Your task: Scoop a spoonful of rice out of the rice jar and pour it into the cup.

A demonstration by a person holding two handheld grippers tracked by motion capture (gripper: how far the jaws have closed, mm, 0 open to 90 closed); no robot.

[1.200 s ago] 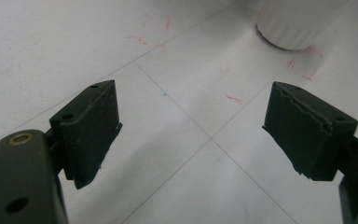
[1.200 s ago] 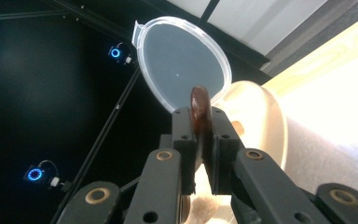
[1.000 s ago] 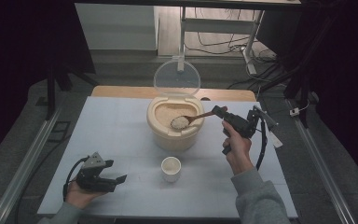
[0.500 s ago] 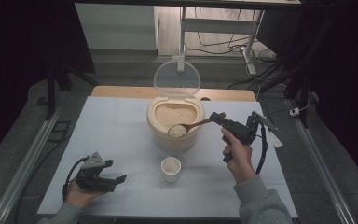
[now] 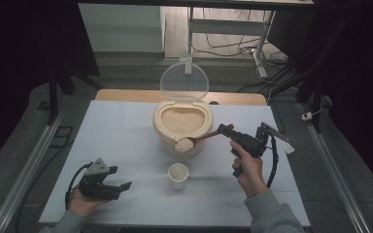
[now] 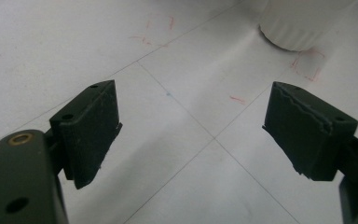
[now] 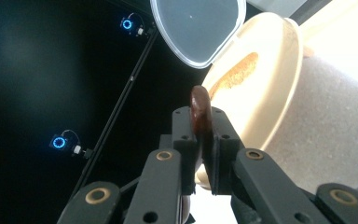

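Note:
A cream rice container (image 5: pixel 164 131) stands mid-table with its clear lid (image 5: pixel 184 81) flipped up and rice (image 5: pixel 182 120) inside. My right gripper (image 5: pixel 228 131) is shut on the handle of a brown wooden spoon (image 5: pixel 205 138). The spoon's bowl carries a heap of rice (image 5: pixel 184 144) over the container's near rim. A small white cup (image 5: pixel 178 175) sits just in front of the container, below the spoon. In the right gripper view the spoon handle (image 7: pixel 199 114) is pinched between the jaws, with the container (image 7: pixel 265 88) beyond. My left gripper (image 5: pixel 122 187) rests open at the table's near left, and the cup's base (image 6: pixel 298 28) lies ahead of it.
The white table (image 5: pixel 116 131) carries thin lines and red marks (image 6: pixel 307 65). A wooden board edge (image 5: pixel 126 95) runs along the far side. Metal rails (image 5: pixel 24 170) flank the table. A desk frame and cables (image 5: pixel 233 39) stand behind.
My right gripper has drawn the loaded spoon out of the container toward me and lower, so the rice heap now hangs at the near rim above the cup. The left gripper stayed put.

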